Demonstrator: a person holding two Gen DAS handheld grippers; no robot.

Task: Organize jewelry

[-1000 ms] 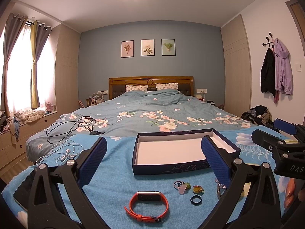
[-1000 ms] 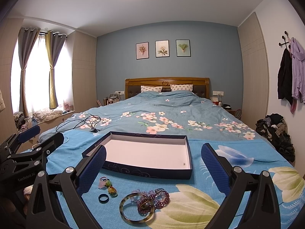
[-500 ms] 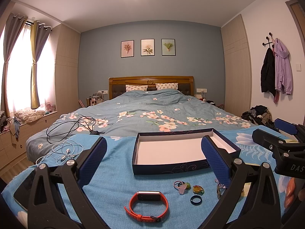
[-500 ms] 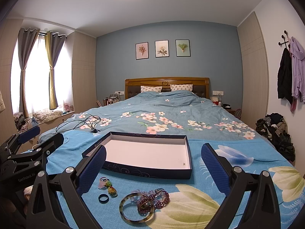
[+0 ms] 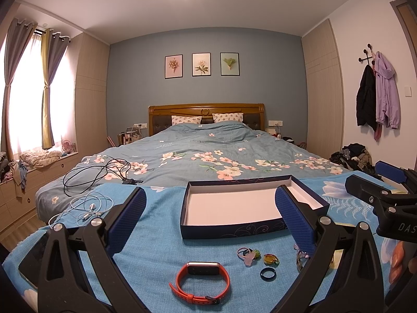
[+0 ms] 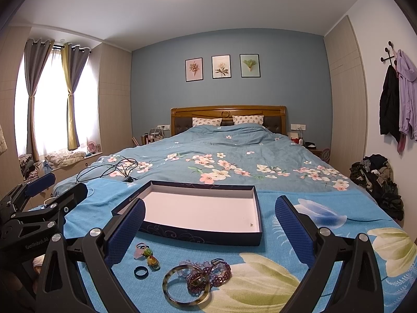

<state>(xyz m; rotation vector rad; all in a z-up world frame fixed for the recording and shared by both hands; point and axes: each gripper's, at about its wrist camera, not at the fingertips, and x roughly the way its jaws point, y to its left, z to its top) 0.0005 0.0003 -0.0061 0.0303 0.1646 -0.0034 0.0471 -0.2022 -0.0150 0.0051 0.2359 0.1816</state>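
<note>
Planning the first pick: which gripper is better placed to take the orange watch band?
Left, probably. The orange watch band lies centred between the open left gripper, just below it. The right gripper, also open, faces the bangle and beads; the band is outside its view.

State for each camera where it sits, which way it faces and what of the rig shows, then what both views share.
Left wrist: on the left gripper, low over the bed's foot, facing the headboard; its open fingers frame the orange band.
Right wrist: on the right gripper, same heading; its open fingers frame the bangle.
Shared: box, black ring, each other's gripper.
</note>
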